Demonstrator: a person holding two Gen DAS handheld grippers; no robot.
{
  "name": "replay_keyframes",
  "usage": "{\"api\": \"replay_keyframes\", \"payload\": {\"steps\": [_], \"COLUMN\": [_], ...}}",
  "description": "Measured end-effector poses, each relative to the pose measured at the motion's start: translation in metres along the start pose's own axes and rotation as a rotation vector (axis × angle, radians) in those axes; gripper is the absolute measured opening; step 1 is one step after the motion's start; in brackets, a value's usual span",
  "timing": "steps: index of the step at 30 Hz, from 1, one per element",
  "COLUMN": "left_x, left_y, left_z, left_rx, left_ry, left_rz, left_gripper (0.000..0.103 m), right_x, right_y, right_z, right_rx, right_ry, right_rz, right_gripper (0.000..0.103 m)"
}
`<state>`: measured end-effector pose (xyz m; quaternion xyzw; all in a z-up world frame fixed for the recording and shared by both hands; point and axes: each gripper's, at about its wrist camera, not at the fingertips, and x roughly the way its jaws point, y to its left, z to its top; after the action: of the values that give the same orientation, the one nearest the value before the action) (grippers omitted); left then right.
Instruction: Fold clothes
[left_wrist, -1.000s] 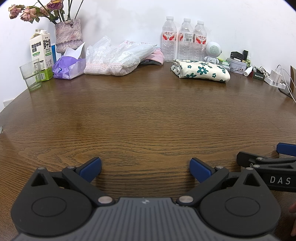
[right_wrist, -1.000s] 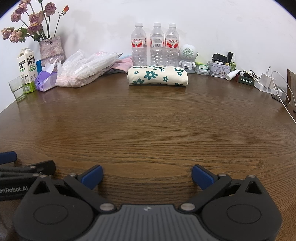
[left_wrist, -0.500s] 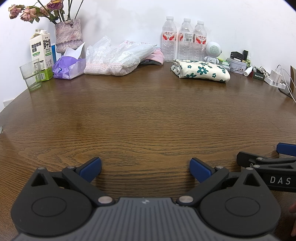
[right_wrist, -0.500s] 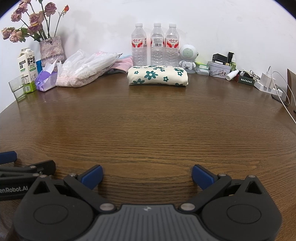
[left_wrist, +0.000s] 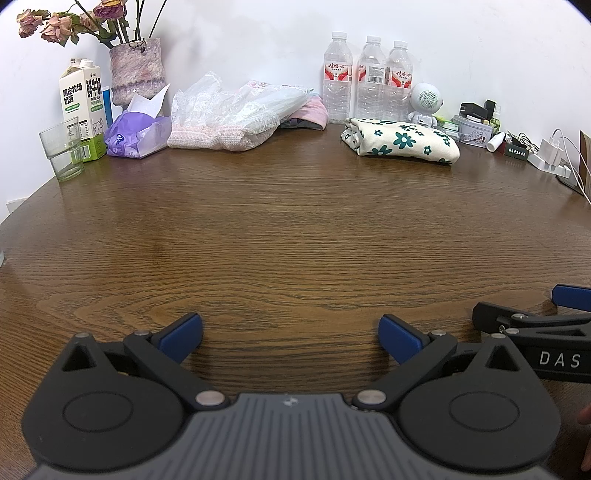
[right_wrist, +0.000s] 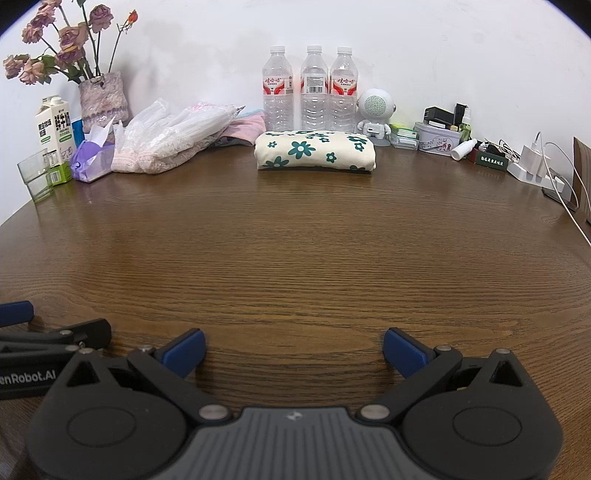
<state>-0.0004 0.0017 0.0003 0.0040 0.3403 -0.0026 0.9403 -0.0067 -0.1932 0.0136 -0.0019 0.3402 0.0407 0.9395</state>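
Note:
A folded cream cloth with green flowers (left_wrist: 400, 141) (right_wrist: 315, 151) lies at the back of the brown wooden table (left_wrist: 295, 236) (right_wrist: 295, 258), in front of the water bottles. A loose heap of pink and white clothes in clear plastic (left_wrist: 236, 114) (right_wrist: 173, 138) lies to its left. My left gripper (left_wrist: 290, 338) rests low at the table's near edge, open, nothing between its blue pads. My right gripper (right_wrist: 294, 349) sits beside it, also open and empty. Each gripper shows at the edge of the other's view.
Along the back wall stand three water bottles (right_wrist: 314, 88), a small white robot-shaped speaker (right_wrist: 375, 114), a vase of dried roses (left_wrist: 136, 70), a milk carton (left_wrist: 81, 107), a glass (left_wrist: 62, 151), a purple tissue pack (left_wrist: 136, 136), and chargers with cables (right_wrist: 539, 166) at the right.

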Motion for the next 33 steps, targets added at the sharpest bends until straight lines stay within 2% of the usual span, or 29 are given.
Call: {"api": "replay_keyframes", "payload": {"steps": [33], "left_x": [-0.0002], "left_y": [0.0018], "left_z": [0.0014], "left_rx": [0.0], "left_ry": [0.001], "left_rz": [0.004], "left_gripper": [0.103], "right_x": [0.0043], "right_y": [0.003], "right_z": [0.0049], "right_rx": [-0.007], "right_ry": [0.006], "right_rz": [-0.005], "right_gripper": [0.103]}}
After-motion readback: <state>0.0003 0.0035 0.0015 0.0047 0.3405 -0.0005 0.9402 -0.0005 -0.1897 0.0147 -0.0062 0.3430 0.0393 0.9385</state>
